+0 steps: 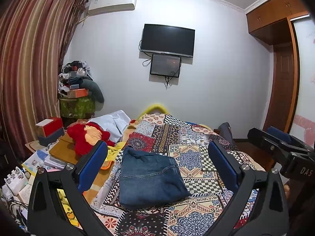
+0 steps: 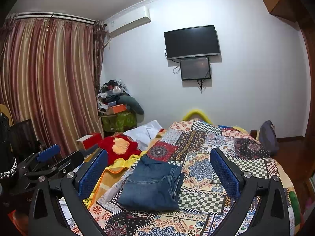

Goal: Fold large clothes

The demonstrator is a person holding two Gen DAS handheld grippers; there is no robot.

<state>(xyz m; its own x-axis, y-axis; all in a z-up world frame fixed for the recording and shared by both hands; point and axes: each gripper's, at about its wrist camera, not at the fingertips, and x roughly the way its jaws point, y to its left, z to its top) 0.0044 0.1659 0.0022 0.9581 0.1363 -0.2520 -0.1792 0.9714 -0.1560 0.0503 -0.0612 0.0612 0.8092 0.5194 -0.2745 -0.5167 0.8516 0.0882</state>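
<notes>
Two wide-open, empty claws, left (image 1: 157,161) and right (image 2: 159,165), above folded jeans (image 1: 151,179) on the quilt (image 1: 196,157).

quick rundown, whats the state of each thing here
jeans: folded, lying flat on the bedspread, not held
left gripper: open, above the jeans, empty
right gripper: open, empty
television: screen dark
small screen: faint glow
curtain: drawn shut
bedspread: spread over the bed

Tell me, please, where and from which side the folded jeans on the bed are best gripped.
Probably the thick folded edge nearest the camera on the folded jeans, approached low from the bed's near end. The layers stack there, so one pinch should catch them all; both jaws are open and empty.
</notes>
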